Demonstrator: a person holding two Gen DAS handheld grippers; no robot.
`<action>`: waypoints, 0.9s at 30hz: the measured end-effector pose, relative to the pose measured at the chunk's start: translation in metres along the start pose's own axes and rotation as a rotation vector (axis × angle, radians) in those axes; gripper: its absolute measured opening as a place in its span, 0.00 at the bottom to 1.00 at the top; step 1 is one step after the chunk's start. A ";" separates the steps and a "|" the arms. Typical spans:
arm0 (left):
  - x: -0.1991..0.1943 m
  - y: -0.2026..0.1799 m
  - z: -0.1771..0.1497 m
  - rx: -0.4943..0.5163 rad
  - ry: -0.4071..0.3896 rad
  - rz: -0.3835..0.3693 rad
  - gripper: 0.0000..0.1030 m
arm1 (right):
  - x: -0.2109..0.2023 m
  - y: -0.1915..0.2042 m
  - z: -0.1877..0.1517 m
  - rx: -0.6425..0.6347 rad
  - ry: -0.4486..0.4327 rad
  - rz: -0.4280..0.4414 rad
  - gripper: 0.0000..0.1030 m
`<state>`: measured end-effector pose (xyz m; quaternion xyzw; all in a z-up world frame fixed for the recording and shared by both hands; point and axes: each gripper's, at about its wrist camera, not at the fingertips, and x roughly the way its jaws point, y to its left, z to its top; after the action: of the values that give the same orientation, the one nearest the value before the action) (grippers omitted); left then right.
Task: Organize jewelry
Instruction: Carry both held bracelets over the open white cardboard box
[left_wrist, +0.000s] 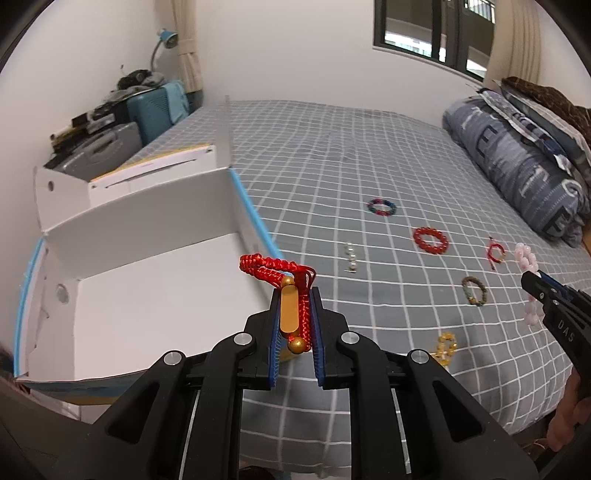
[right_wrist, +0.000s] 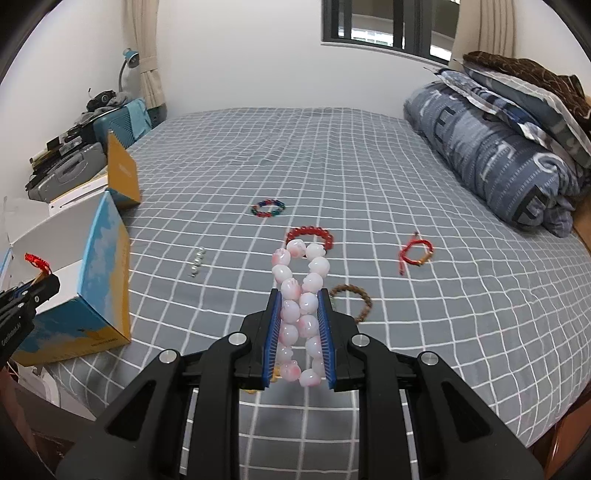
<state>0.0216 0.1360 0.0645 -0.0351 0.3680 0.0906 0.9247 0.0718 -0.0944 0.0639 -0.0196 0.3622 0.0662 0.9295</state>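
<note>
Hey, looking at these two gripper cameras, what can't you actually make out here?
- Yellow bead piece: left wrist view, half hidden behind the left gripper; form unclear.
- Brown bead bracelet: right wrist view, partly hidden behind the right gripper.
- Small pearl item: too small to identify.
- White open box: near corner cut off, so its full contents can't be seen.

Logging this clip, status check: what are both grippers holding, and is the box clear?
Left gripper shut on red cord bracelet, at white box rim. Right gripper shut on pink bead bracelet, above bed. Box opening unobstructed.
</note>
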 end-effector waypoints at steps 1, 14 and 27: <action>-0.001 0.003 0.000 -0.004 0.000 0.004 0.14 | 0.000 0.004 0.001 -0.005 0.001 0.002 0.18; -0.016 0.058 -0.001 -0.082 -0.018 0.059 0.14 | -0.001 0.054 0.015 -0.062 -0.024 0.051 0.18; -0.019 0.118 -0.003 -0.160 -0.006 0.145 0.14 | -0.003 0.129 0.042 -0.119 -0.072 0.138 0.18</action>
<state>-0.0164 0.2488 0.0757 -0.0817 0.3583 0.1864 0.9111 0.0797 0.0362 0.0983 -0.0475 0.3243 0.1523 0.9324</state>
